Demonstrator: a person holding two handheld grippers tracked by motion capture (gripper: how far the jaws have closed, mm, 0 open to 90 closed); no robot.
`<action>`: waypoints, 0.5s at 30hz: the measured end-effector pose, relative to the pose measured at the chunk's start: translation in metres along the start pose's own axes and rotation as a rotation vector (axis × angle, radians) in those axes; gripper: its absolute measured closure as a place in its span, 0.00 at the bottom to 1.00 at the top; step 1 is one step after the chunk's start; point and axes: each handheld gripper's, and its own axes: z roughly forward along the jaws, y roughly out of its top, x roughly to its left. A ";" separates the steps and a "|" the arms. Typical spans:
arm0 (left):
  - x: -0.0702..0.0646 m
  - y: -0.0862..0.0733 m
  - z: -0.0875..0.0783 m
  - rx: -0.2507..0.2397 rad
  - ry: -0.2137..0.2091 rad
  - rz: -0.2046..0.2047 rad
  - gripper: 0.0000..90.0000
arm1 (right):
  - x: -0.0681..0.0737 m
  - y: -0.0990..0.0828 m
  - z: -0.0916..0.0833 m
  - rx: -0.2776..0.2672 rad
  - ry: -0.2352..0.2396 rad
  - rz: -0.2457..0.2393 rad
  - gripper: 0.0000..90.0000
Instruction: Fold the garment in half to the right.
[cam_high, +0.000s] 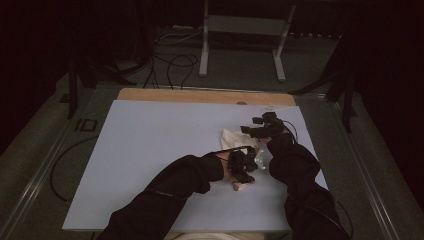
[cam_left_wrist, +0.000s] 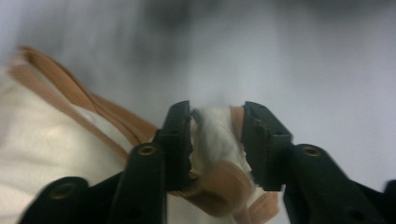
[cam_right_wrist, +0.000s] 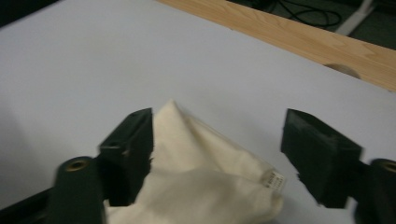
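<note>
Right gripper (cam_right_wrist: 217, 156) hangs released over the cream cloth bag (cam_right_wrist: 205, 182), left gripper (cam_left_wrist: 215, 140) loosely straddles its tan-trimmed edge (cam_left_wrist: 219, 182), so I'd clear both before lifting away.

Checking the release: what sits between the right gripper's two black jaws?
In the right gripper view, the cream cloth bag lies between the open right gripper.

A cream cloth bag with tan straps (cam_high: 235, 140) lies right of centre on the pale blue table sheet (cam_high: 150, 150), between the left gripper (cam_high: 243, 167) nearer and the right gripper (cam_high: 262, 127) behind it.
</note>
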 end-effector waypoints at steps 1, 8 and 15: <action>-0.001 0.001 -0.002 -0.003 -0.003 0.001 0.61 | 0.000 0.000 0.000 0.001 0.003 -0.001 0.21; -0.005 0.004 -0.014 -0.025 0.034 -0.048 0.27 | 0.004 0.004 -0.004 0.017 0.021 -0.013 0.15; -0.010 -0.003 -0.030 -0.063 0.009 -0.070 0.03 | 0.002 0.006 -0.011 0.029 0.014 -0.018 0.13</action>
